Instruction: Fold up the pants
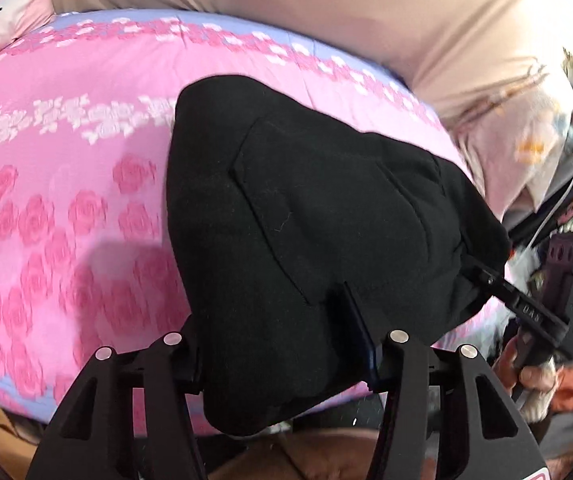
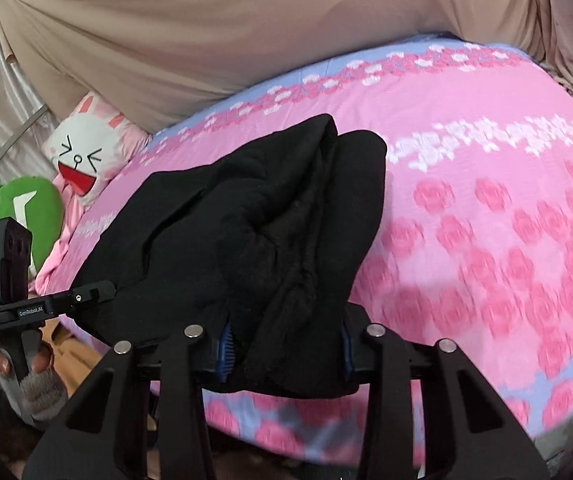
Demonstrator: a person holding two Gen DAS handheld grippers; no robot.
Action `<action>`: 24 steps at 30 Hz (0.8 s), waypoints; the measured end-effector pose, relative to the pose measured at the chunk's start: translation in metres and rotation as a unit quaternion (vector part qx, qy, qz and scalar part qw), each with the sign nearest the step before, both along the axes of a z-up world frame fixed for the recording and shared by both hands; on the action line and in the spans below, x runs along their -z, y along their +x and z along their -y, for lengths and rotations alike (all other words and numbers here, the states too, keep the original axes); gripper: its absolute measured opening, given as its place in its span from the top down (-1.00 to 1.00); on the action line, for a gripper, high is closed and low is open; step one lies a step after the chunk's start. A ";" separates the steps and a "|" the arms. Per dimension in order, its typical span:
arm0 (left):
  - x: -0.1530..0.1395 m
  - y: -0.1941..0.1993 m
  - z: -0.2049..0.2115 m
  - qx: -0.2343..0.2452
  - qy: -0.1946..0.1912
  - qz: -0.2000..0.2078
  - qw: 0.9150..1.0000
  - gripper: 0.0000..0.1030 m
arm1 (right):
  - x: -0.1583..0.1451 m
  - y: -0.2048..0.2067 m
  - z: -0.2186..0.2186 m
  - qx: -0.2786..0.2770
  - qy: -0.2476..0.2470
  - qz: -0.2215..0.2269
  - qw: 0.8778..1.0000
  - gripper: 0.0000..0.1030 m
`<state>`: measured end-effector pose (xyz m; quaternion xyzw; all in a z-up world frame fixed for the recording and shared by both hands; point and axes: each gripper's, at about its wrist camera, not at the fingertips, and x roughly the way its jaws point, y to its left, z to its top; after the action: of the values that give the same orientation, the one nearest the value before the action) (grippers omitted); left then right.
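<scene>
Black pants lie bunched on a pink rose-print bed cover. My left gripper is shut on the near edge of the pants, cloth filling the space between its fingers. My right gripper is shut on another part of the pants, with thick folds of cloth between its blue-padded fingers. The right gripper also shows in the left wrist view, clamped on the pants' right side. The left gripper shows in the right wrist view, clamped on the pants' left side.
A beige blanket lies along the far side of the bed. A white bunny-face pillow and a green cushion sit at the bed's left end. Cluttered items stand beyond the bed's right end.
</scene>
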<state>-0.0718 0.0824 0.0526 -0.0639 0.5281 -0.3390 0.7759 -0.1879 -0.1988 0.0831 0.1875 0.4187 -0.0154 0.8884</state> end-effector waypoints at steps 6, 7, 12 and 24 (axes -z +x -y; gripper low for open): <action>0.005 -0.001 0.010 -0.022 0.044 0.021 0.999 -0.32 | 0.015 0.004 0.005 0.024 0.010 -0.010 1.000 0.00; 0.006 0.000 0.011 -0.025 0.048 0.023 0.998 -0.42 | 0.016 0.005 0.006 0.024 0.010 -0.010 1.000 -0.02; 0.010 0.003 0.010 -0.043 0.057 0.037 0.997 -0.70 | 0.020 0.010 0.006 0.031 0.012 -0.011 0.999 -0.26; 0.006 0.007 0.023 -0.044 0.056 0.042 0.997 -0.68 | 0.021 0.012 0.005 0.033 0.007 0.012 0.999 -0.18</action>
<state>-0.0650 0.0598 0.0469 -0.0293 0.5101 -0.2764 0.8140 -0.1761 -0.2036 0.0621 0.2075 0.4019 -0.0391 0.8910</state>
